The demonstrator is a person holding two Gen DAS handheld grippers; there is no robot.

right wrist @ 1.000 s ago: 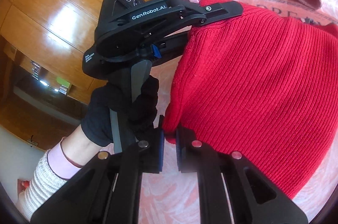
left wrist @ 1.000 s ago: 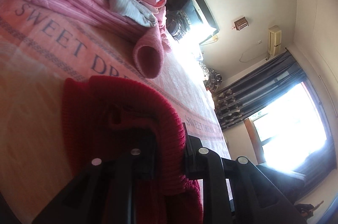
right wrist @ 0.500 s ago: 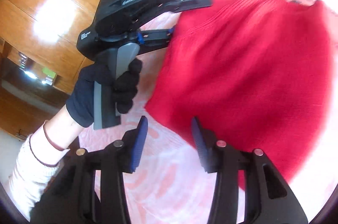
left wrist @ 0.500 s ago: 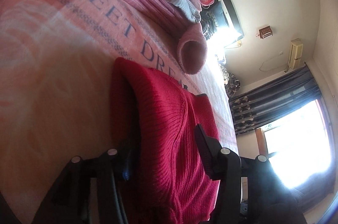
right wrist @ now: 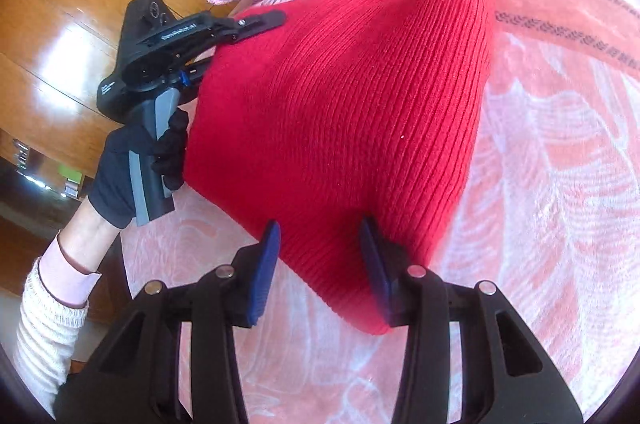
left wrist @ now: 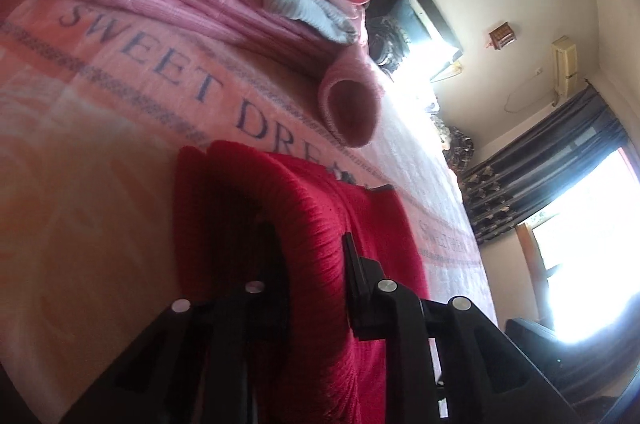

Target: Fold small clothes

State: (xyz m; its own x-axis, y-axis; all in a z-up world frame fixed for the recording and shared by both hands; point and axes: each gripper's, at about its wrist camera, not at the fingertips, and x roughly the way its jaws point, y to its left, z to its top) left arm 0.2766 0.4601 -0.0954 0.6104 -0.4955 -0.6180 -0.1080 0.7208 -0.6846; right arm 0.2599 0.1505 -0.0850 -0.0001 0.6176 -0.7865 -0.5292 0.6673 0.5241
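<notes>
Where blanket [left wrist: 100, 152] ends, wooden floor [right wrist: 60, 36].

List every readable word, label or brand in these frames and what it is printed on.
"SWEET DRE", rest hidden by the red knit: on the pink blanket.
A second, distant print on the blanket: too blurred to read.
Labels on the left gripper body: too small to read.

Left claw [left wrist: 308, 256] lower finger buried under red sweater [left wrist: 312, 224] fold; blanket lettering [left wrist: 192, 72] partly covered.
</notes>
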